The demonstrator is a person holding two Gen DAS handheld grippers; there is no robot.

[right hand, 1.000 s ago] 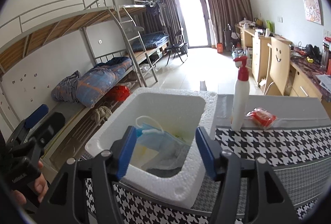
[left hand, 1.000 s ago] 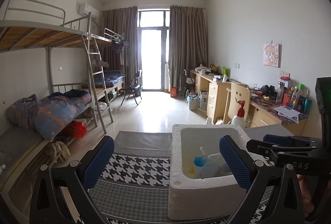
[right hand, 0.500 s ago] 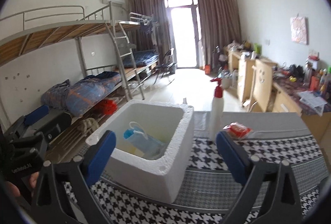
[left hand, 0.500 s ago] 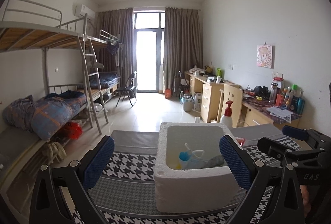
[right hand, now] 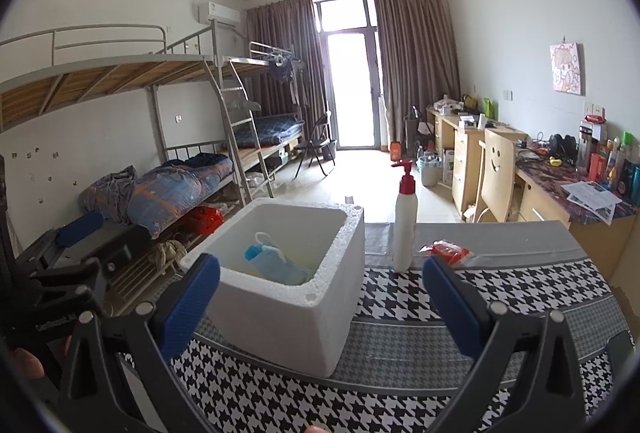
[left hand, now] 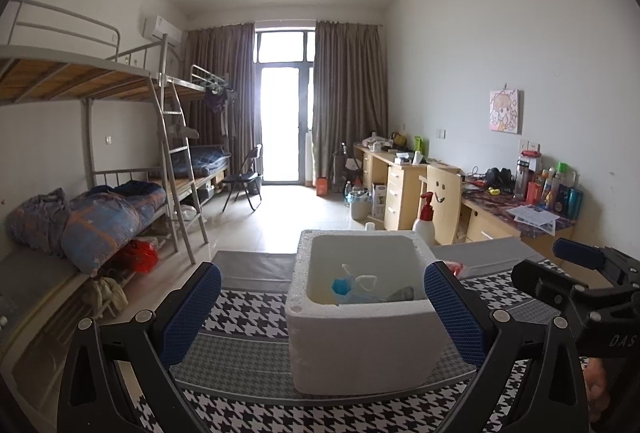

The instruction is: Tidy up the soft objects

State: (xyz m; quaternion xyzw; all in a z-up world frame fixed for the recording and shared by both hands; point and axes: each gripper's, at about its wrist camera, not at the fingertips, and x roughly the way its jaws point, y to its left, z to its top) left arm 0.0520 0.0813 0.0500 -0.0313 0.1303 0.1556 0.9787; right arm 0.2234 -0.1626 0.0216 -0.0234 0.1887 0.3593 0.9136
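place: dormitory room | evidence: metal bunk beds, row of desks, folding chair, curtained balcony door

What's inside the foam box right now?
The foam box holds a light blue face mask with white ear loops, lying over something pale yellow. A grey item shows at one side. The box walls and the mask hide whatever lies beneath.
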